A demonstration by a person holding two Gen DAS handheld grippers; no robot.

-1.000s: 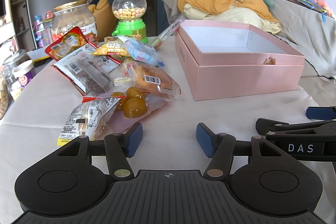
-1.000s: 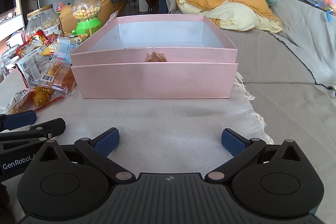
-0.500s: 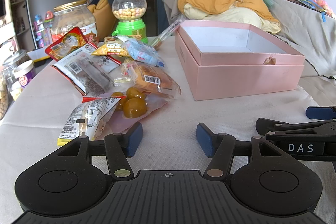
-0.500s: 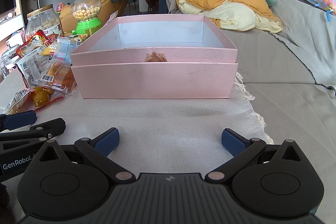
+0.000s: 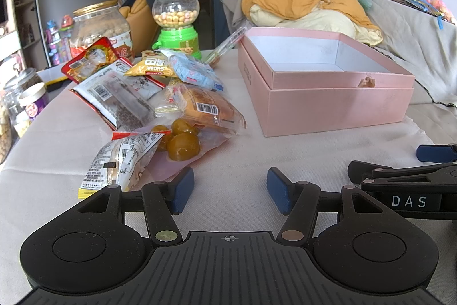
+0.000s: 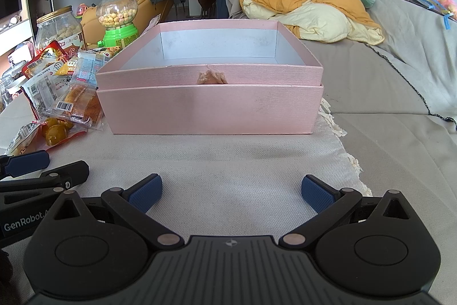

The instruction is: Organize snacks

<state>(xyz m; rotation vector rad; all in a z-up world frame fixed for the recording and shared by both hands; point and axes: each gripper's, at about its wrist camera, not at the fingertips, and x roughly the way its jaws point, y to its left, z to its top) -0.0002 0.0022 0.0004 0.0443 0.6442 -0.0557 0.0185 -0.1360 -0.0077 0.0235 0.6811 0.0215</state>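
Both tools are released and empty: the left tool [image 5: 230, 186] and the right tool [image 6: 230, 195] sit in front of the pink box [image 5: 337, 105]. The snacks [image 5: 160, 102] lie heaped left of the box on the desk [image 5: 242, 159]. Overlapping, probably slippery wrappers could slide, or one pinch could drag a neighbouring packet along.

my tongs are matt black plastic with ribbed bodies; my right gripper [image 6: 230, 193] has blue, finely textured pads [image 6: 144, 194]. the tablecloth [image 6: 228, 162] is coarse woven cloth, fringed at its edge. the pink box [image 6: 210, 110] looks like brushed, satiny paperboard, white inside. the snack packets [image 5: 160, 110] are glossy crinkled plastic film. the candy dispenser [image 5: 175, 22] is clear and shiny green plastic.
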